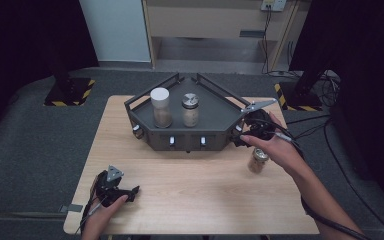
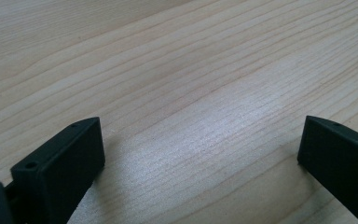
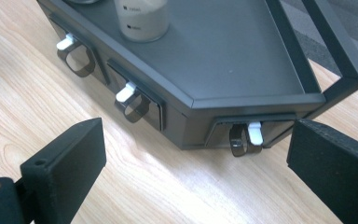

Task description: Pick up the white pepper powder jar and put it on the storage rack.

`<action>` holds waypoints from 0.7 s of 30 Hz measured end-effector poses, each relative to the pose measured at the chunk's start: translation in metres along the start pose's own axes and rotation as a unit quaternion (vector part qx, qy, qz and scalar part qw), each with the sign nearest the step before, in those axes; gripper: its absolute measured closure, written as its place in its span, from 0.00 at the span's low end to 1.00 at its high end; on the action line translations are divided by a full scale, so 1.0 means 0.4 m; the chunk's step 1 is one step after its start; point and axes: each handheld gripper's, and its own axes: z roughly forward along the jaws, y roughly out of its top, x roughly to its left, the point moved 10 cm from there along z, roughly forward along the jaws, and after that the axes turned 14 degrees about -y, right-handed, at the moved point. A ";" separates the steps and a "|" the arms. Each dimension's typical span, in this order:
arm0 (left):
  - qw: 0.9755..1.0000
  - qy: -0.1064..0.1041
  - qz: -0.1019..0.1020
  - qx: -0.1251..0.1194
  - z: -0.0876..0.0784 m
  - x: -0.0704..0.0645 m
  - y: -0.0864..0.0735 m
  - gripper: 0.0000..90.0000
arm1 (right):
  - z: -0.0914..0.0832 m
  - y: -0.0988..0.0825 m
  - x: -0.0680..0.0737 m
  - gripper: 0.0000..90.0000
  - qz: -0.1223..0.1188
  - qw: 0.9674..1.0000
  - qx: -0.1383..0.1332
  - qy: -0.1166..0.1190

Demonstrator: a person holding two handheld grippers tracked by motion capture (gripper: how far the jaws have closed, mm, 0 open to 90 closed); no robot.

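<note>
A dark grey rack (image 1: 215, 117) with a railed top and small drawers stands mid-table. On it are a white-capped jar (image 1: 160, 107) and a silver-capped jar (image 1: 190, 109). A third small jar (image 1: 258, 160) stands on the table by the rack's right corner. My right gripper (image 1: 240, 140) hovers at that corner, open, jaws empty. In the right gripper view its jaws (image 3: 198, 161) face the rack's corner drawer handle (image 3: 247, 138), apart from it. My left gripper (image 1: 132, 192) rests open on the table's near left; bare wood lies between its jaws (image 2: 200, 144).
Two more drawer pulls (image 3: 133, 102) line the rack's front. The wooden table (image 1: 190, 195) has free room in front of the rack. Cables (image 1: 320, 135) trail off the right side. A stand with yellow-black stripes (image 1: 70, 92) sits on the floor at the back left.
</note>
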 end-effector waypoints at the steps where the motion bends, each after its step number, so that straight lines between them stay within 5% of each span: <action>1: 1.000 0.000 0.000 0.000 0.000 0.000 0.000 0.00 | 0.000 -0.003 -0.001 0.05 -0.001 1.000 -0.001 -0.001; 21: 1.000 0.000 0.000 0.000 0.000 0.000 0.000 0.00 | -0.018 -0.069 -0.027 0.05 0.013 1.000 0.004 -0.007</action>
